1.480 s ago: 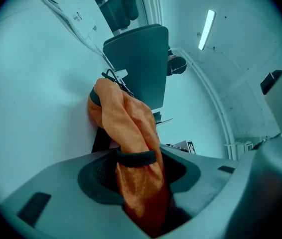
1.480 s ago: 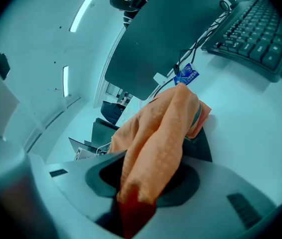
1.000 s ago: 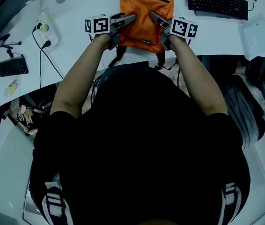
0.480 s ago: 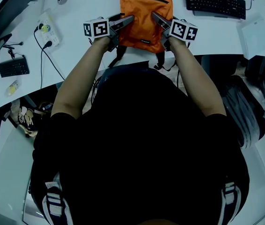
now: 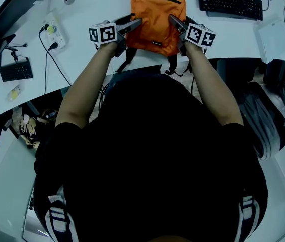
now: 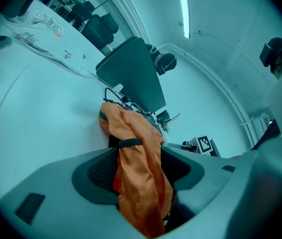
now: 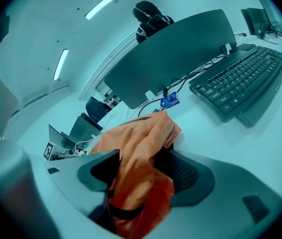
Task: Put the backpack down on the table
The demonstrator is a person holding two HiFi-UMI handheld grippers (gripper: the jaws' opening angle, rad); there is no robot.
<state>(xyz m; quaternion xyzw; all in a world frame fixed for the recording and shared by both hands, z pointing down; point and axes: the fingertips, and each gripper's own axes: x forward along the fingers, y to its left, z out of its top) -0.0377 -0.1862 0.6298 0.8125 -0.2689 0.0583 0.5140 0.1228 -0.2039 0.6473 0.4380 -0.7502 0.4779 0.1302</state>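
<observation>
The orange backpack [image 5: 155, 19] lies flat on the white table [image 5: 92, 4], and its black straps [image 5: 172, 64] hang over the near edge. My left gripper [image 5: 131, 26] is at its left side and my right gripper [image 5: 176, 24] at its right side. Both sets of jaws are opening. In the left gripper view a fold of orange fabric [image 6: 136, 133] hangs loose between the wide jaws of that gripper [image 6: 138, 168]. The right gripper view shows the same: fabric [image 7: 141, 138] lies slack between the jaws of that gripper [image 7: 141, 176], with bare pad visible beside it.
A black keyboard [image 5: 230, 1] lies to the right of the backpack, and a dark monitor [image 7: 171, 59] stands behind. A power strip [image 5: 52, 32] with cables sits at the left, and a small keyboard [image 5: 15, 70] lies lower left. The person's body fills the lower part of the head view.
Both grippers' jaws have spread wider and let go of the fabric. Both hands have drawn back a little toward the table's near edge. The backpack stays put.
</observation>
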